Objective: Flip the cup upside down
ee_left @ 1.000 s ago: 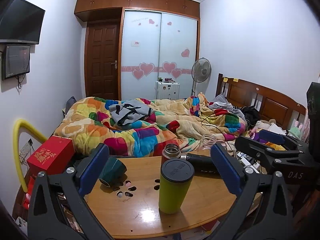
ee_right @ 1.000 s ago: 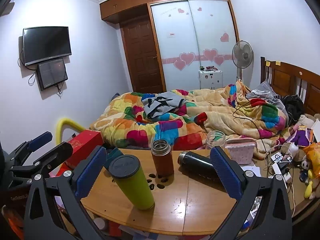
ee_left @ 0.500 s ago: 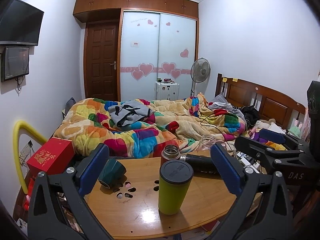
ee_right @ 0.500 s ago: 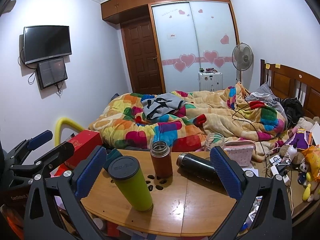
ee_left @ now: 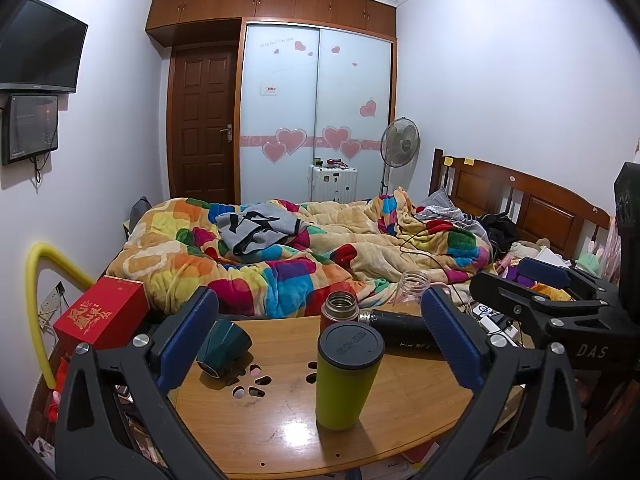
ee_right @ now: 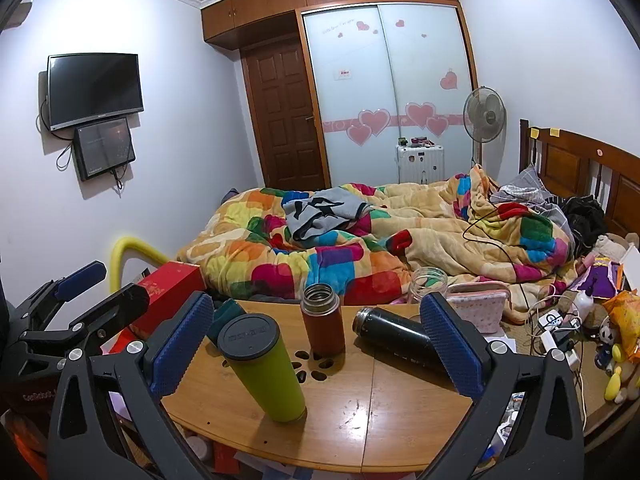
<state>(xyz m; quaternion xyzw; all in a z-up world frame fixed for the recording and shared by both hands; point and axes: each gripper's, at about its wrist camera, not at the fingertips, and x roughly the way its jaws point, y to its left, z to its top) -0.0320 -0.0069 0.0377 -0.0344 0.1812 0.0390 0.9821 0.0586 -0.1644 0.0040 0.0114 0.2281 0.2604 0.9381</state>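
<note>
Even, cool indoor light is filling the room from overhead, leaving the walls bright. A white glare patch is shining on the counter (ee_left: 296, 430) at about 6 o'clock from the green cup (ee_left: 346, 376), which is casting a soft shadow. Fisheye distortion is bending the walls and ceiling edges, and dark vignetting is cutting off the corners. Focus is staying sharp throughout.

Lime-green cup (ee_left: 345, 385) (dark grey lid), rust-red flask (ee_right: 322, 325), multicoloured patchwork quilt (ee_right: 328, 256)
</note>
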